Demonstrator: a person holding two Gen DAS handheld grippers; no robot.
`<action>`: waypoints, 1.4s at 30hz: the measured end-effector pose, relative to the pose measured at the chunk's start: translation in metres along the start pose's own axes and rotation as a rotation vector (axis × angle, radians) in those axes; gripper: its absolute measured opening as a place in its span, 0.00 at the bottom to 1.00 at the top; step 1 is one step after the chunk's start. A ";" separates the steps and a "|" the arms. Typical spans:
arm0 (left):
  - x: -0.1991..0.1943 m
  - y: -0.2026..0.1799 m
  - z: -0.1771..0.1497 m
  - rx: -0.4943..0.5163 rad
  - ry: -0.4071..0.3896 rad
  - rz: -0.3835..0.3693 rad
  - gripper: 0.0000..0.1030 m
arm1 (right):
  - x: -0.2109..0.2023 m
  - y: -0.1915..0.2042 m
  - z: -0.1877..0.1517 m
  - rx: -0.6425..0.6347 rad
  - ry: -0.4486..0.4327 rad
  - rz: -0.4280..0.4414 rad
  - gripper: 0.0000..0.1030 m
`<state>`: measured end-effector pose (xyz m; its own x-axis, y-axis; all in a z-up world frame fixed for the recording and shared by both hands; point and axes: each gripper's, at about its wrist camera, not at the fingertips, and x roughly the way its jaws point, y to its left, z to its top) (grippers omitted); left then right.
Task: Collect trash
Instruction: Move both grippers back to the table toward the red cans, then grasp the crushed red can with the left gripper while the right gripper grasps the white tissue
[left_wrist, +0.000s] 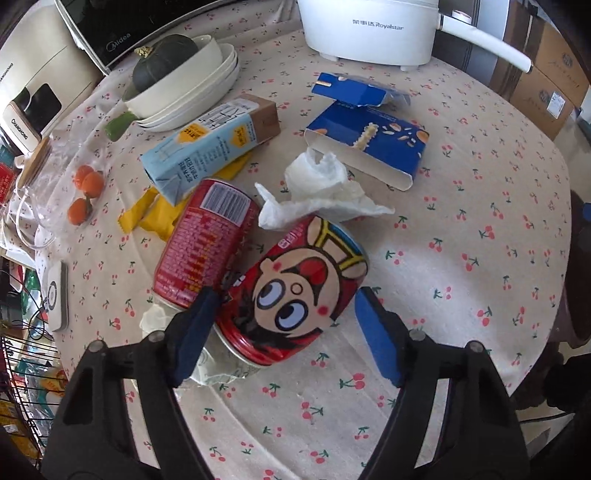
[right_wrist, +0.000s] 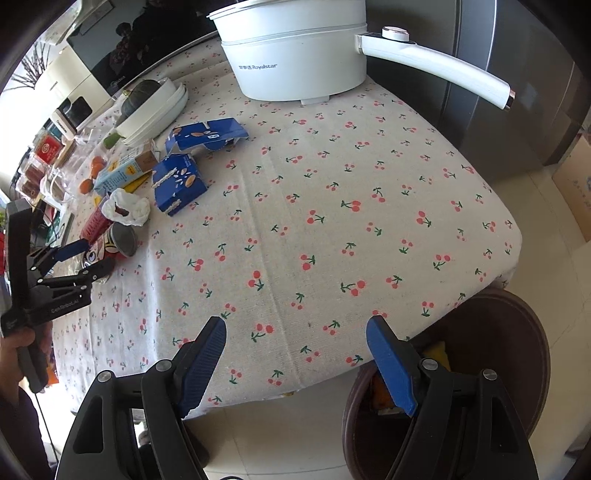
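Note:
A red cartoon-face can (left_wrist: 299, 295) lies on its side on the cherry-print tablecloth (left_wrist: 461, 240). My left gripper (left_wrist: 286, 310) is open, its fingers on either side of the can's near end. A second red can (left_wrist: 207, 240) lies just left of it. A crumpled white tissue (left_wrist: 325, 192), a light-blue milk carton (left_wrist: 210, 144), yellow wrappers (left_wrist: 155, 214) and torn blue boxes (left_wrist: 369, 144) lie beyond. My right gripper (right_wrist: 295, 332) is open and empty over the table's near edge. A dark brown trash bin (right_wrist: 491, 354) stands on the floor below, with yellow trash inside.
A white Royalstar electric pot (right_wrist: 295, 51) with a long handle stands at the back. Stacked white bowls (left_wrist: 192, 85) hold a dark green squash (left_wrist: 162, 61). Small oranges (left_wrist: 86, 188), a glass jug (left_wrist: 29, 192) and appliances sit at the left. The left gripper also shows in the right wrist view (right_wrist: 92, 258).

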<state>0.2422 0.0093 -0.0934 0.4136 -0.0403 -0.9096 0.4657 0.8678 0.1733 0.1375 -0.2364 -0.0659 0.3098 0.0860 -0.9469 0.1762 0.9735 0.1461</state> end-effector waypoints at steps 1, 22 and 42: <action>0.000 0.002 0.001 -0.013 -0.005 0.001 0.73 | 0.001 -0.001 0.000 0.000 0.002 -0.004 0.77; -0.039 0.040 -0.050 -0.441 -0.035 -0.113 0.41 | -0.007 0.013 -0.011 -0.041 -0.011 0.002 0.77; -0.053 0.050 -0.096 -0.519 0.030 -0.226 0.79 | 0.009 0.038 -0.026 -0.034 0.015 0.023 0.77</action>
<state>0.1685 0.1024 -0.0728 0.3226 -0.2460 -0.9140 0.0913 0.9692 -0.2286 0.1229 -0.1932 -0.0761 0.2989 0.1113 -0.9478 0.1369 0.9779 0.1580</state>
